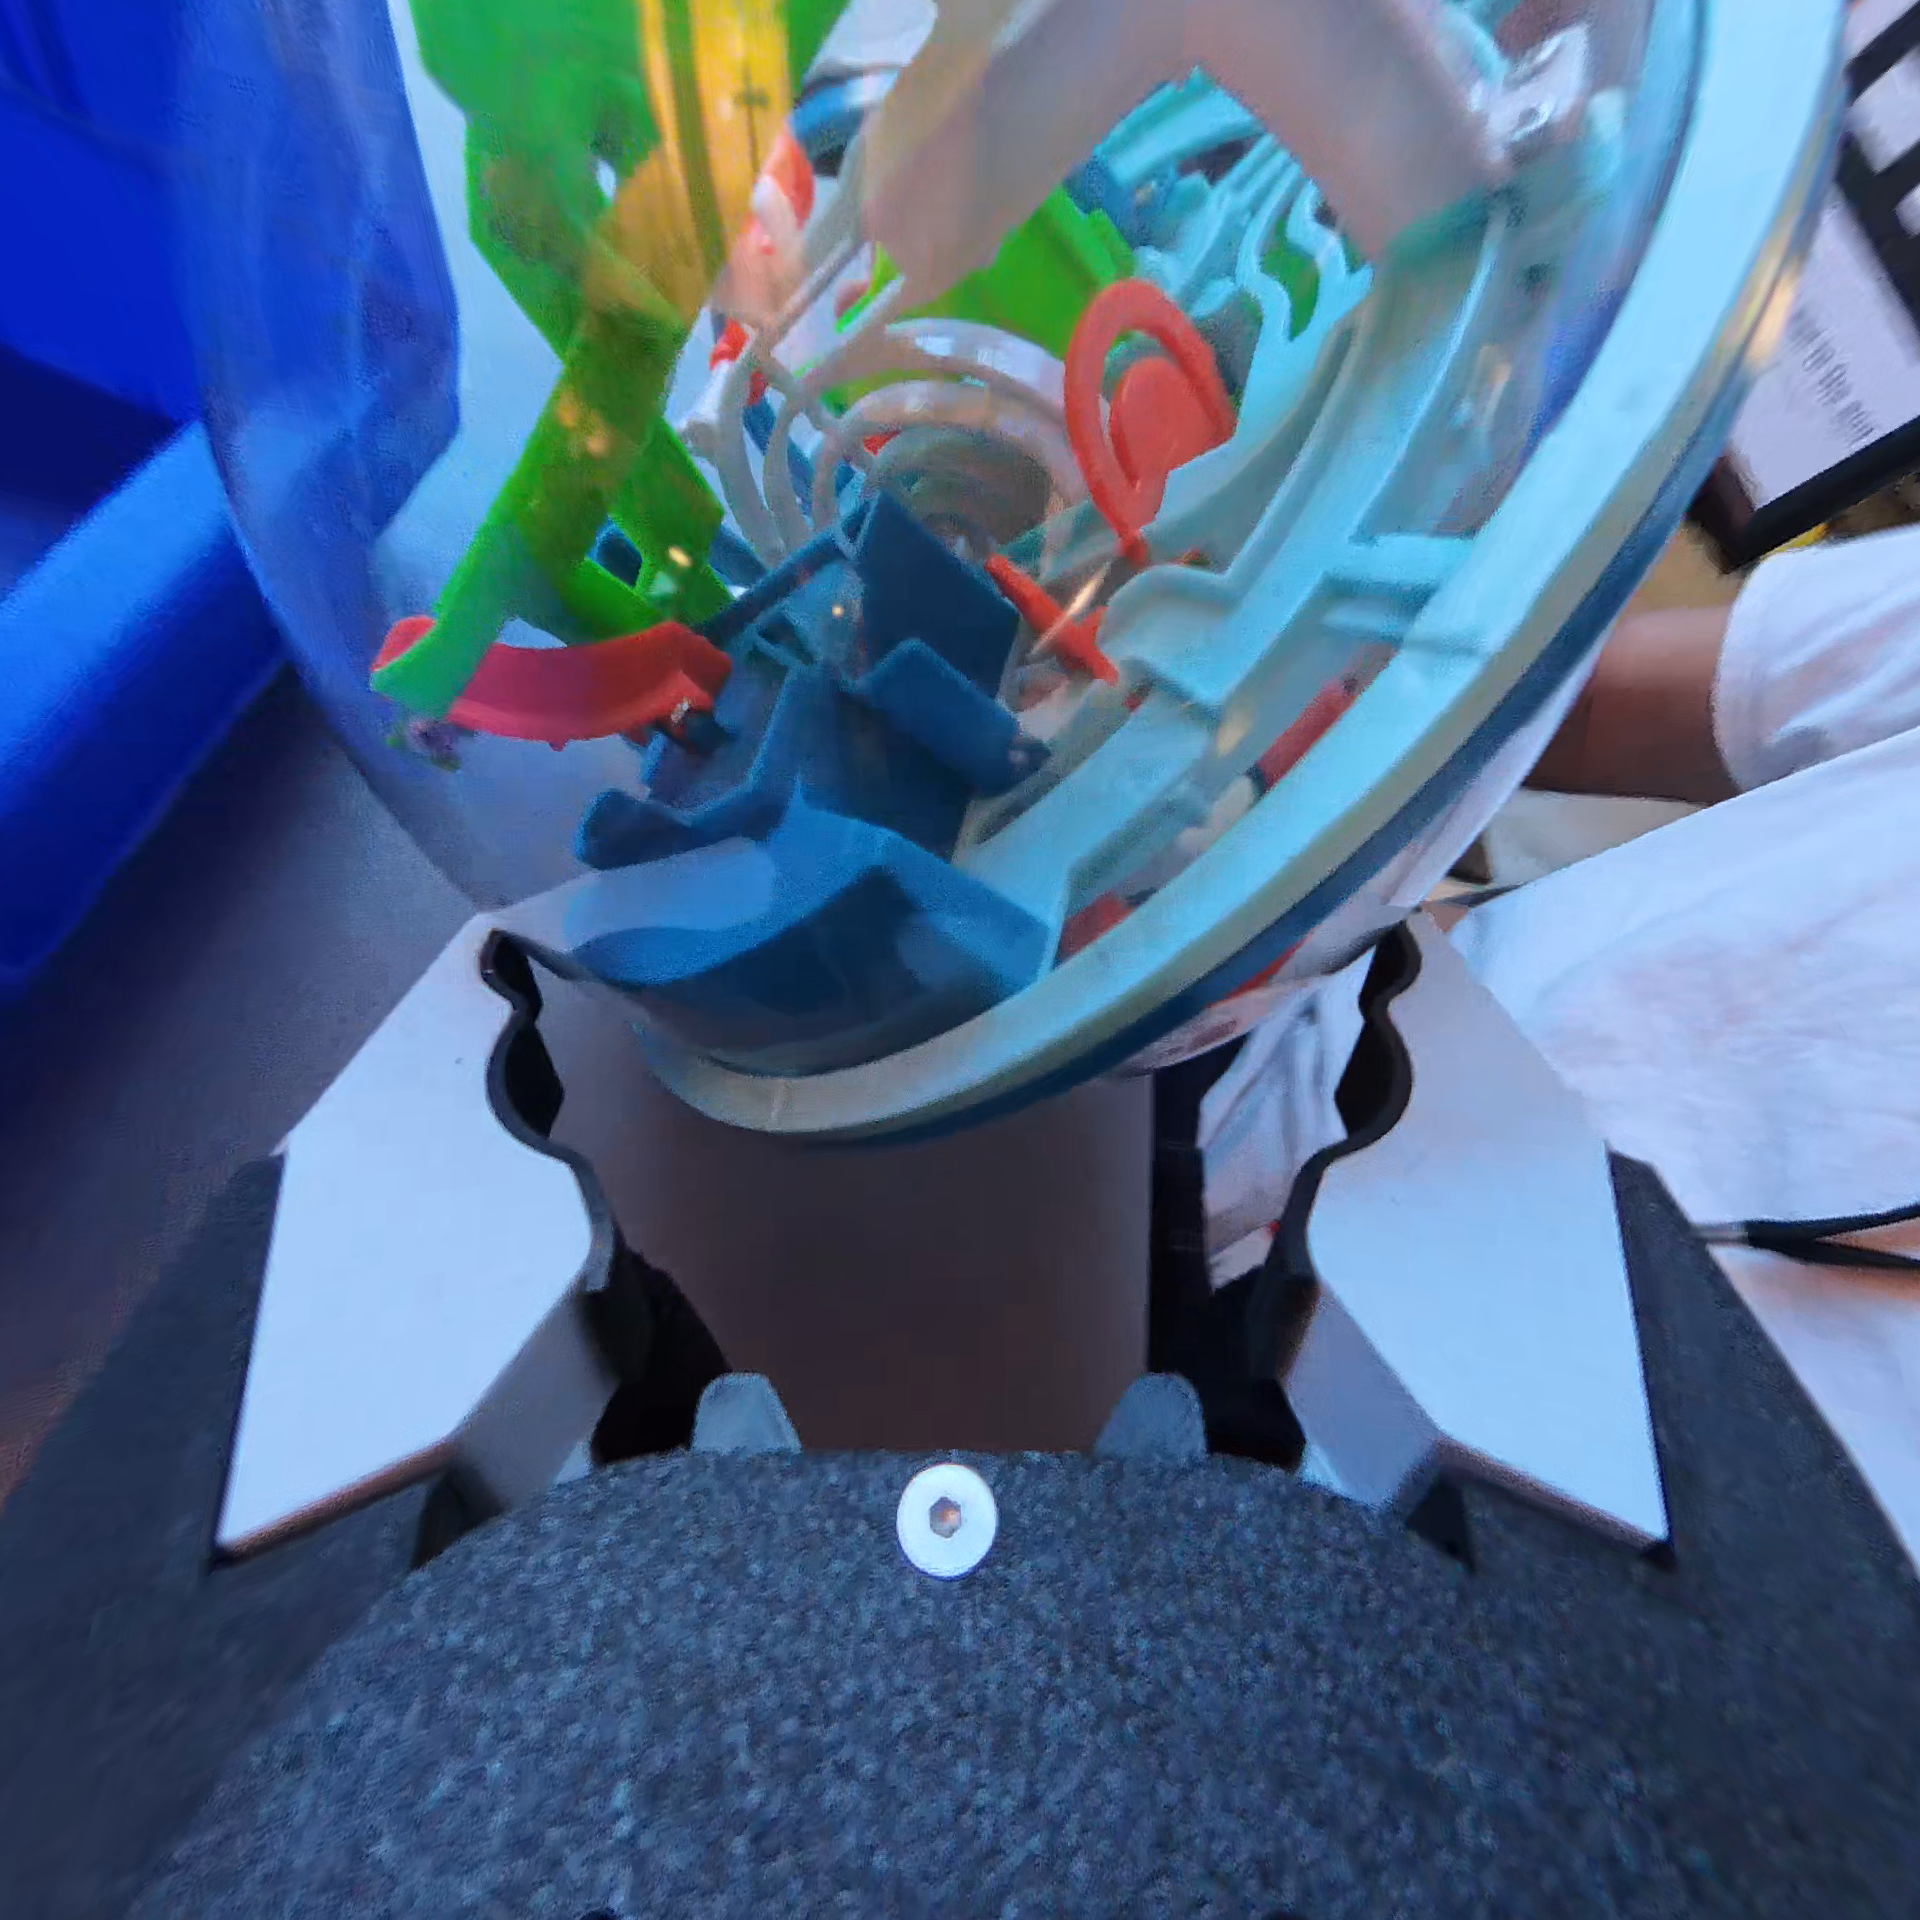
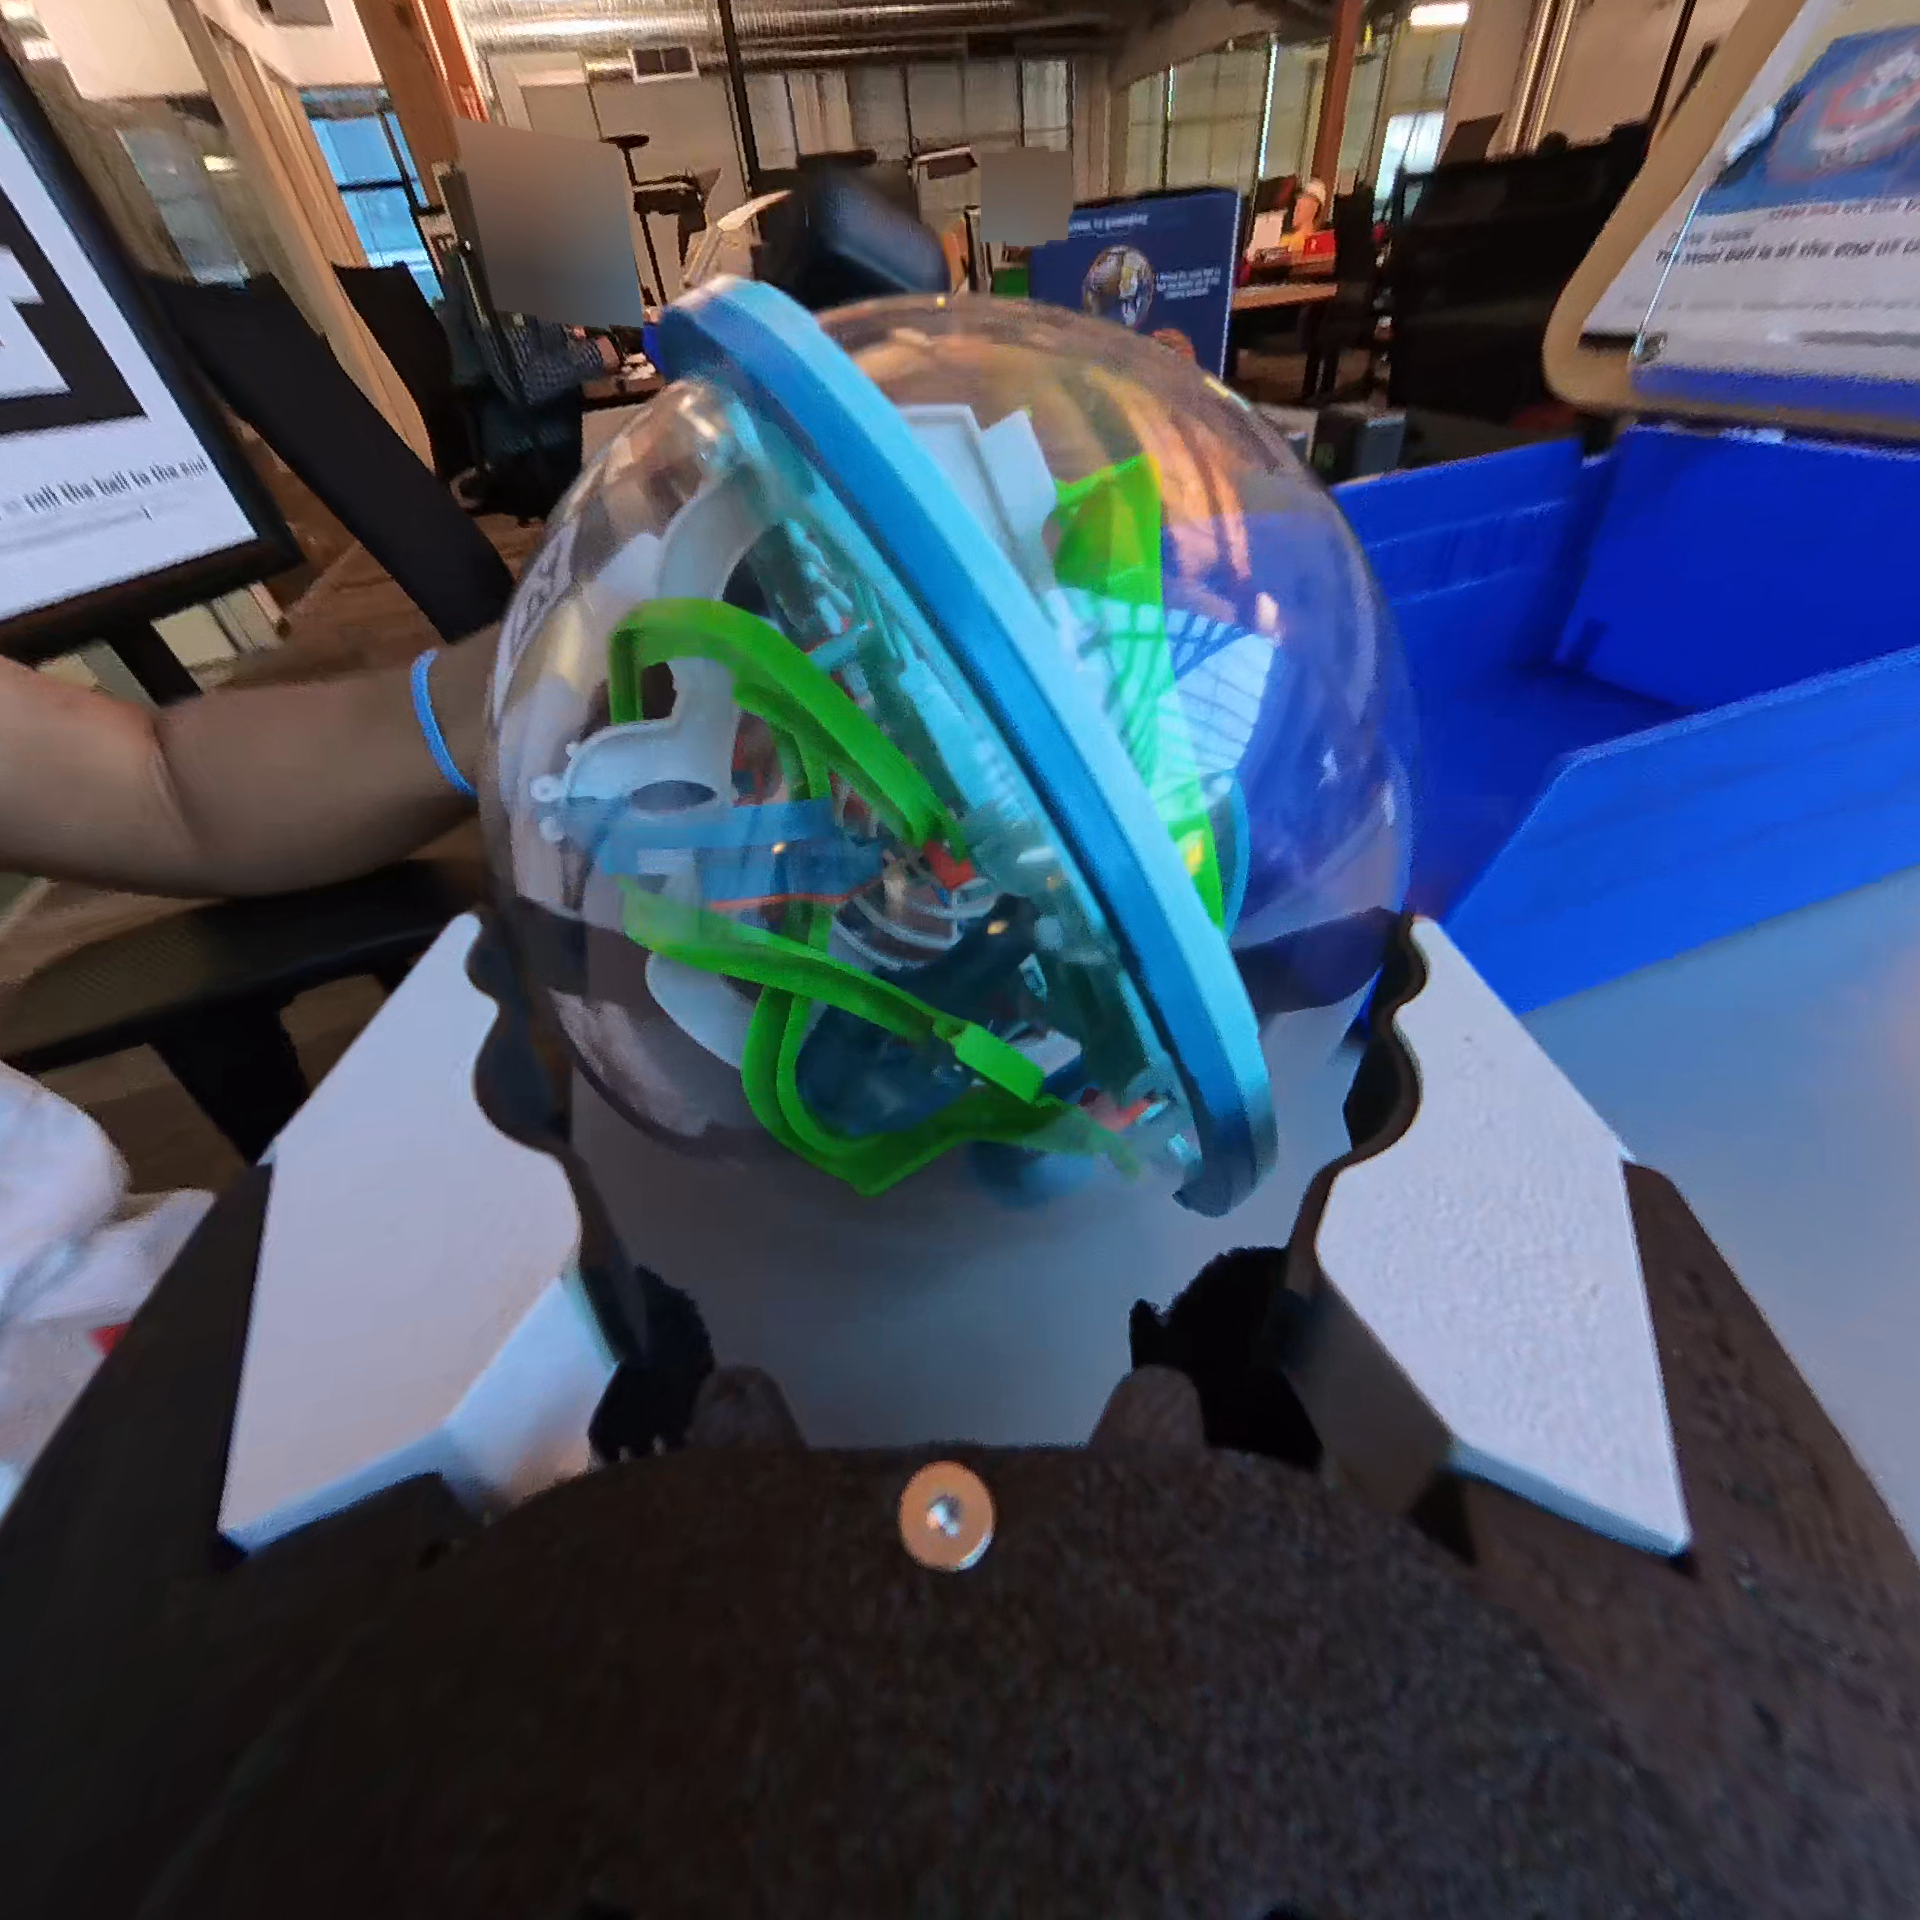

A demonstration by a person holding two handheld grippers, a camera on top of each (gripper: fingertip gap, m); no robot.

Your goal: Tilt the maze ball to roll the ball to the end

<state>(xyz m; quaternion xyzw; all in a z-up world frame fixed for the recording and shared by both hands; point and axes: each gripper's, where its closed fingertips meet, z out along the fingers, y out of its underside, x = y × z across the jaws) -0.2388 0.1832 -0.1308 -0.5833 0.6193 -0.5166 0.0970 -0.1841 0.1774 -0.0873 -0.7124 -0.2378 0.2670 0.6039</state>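
The maze ball (image 1: 935, 520) is a clear sphere with a light blue rim ring around it and green, blue, red and white tracks inside. It fills the upper left wrist view and is tilted. My left gripper (image 1: 945, 966) has its two fingertips against the sphere's lower sides. In the right wrist view the maze ball (image 2: 935, 727) sits between the fingers of my right gripper (image 2: 945, 956), which clasp it at its widest part above a grey table (image 2: 1766, 1091). I cannot make out the small ball inside.
A blue bin (image 2: 1662, 675) stands right of the sphere; it shows at the left in the left wrist view (image 1: 104, 623). A person's forearm (image 2: 208, 779) with a blue wristband reaches behind the sphere. A framed sign (image 2: 83, 436) stands at the left. White cloth (image 1: 1714, 987) lies at the right.
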